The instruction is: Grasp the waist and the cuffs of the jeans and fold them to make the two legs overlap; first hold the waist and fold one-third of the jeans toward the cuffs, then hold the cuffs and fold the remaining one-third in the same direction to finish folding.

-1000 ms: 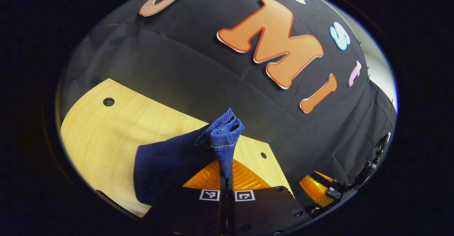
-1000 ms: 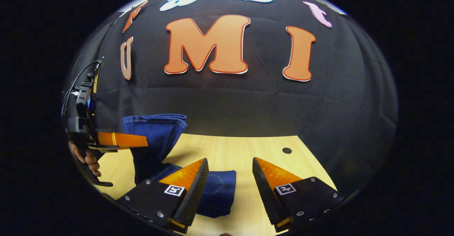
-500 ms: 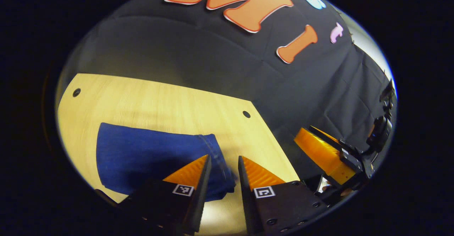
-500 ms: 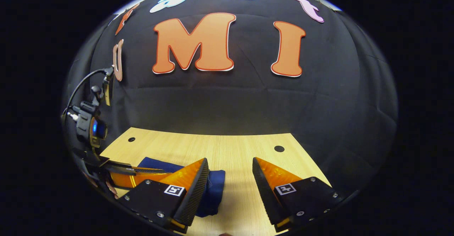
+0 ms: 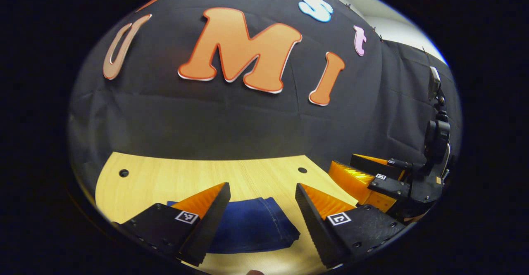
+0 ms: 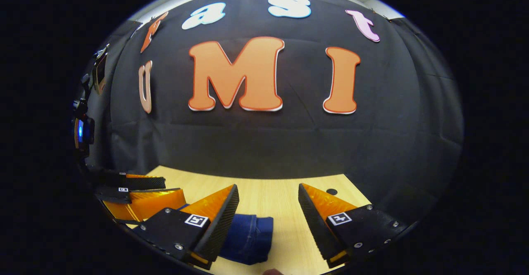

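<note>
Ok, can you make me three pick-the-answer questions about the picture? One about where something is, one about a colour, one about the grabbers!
1. Where do the jeans lie?
A. on the wooden table
B. hanging on the wall
C. held up in the air

2. What colour are the jeans?
A. red
B. blue
C. white

3. How do the left gripper and right gripper stand?
A. both shut on the jeans
B. one shut
C. both open

Answers: 1 A, the folded bundle rests flat on the wood. 2 B, the denim is dark blue. 3 C, each pair of fingers stands wide apart, holding nothing.
</note>
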`<state>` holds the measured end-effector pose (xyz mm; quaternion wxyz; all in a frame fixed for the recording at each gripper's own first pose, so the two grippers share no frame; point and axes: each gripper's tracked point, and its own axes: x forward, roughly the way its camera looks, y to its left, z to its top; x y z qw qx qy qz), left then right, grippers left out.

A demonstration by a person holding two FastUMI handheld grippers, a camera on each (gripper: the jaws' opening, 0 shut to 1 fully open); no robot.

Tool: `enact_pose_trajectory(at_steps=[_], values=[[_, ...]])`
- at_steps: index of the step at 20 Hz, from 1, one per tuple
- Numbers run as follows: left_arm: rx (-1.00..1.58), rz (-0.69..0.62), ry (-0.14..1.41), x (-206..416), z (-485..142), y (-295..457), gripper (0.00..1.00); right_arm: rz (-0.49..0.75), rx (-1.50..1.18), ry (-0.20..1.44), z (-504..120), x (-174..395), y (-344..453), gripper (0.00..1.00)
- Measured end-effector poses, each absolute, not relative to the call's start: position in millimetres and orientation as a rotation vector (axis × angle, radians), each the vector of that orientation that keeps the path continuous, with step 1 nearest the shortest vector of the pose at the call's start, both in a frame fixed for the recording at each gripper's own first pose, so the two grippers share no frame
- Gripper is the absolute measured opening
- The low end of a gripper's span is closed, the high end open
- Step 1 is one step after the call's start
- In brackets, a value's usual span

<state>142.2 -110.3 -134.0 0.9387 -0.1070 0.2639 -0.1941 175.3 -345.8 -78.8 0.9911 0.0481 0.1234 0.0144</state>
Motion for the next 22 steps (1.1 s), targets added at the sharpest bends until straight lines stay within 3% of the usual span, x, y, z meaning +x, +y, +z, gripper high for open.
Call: enact_pose_trajectory(at_steps=[5,11,15,22], values=[[-0.143,-0.270,0.264,151.0,-54.8,-65.6,0.97,0.106,0.108,0.085,-19.3,167.5,-307.1,0.92],[-0.091,-0.133,0.071,137.8,-0.1,-24.0,0.94,0.201,0.085,-0.045,10.9,147.7,-258.0,0.92],[-0.047,-0.042,0.030,117.3,10.1,-10.8,0.97,0.237,0.053,-0.076,11.4,138.2,-235.7,0.92],[-0.041,-0.011,0.036,113.2,11.4,-5.9,0.97,0.247,0.045,-0.058,5.5,133.6,-223.9,0.93]])
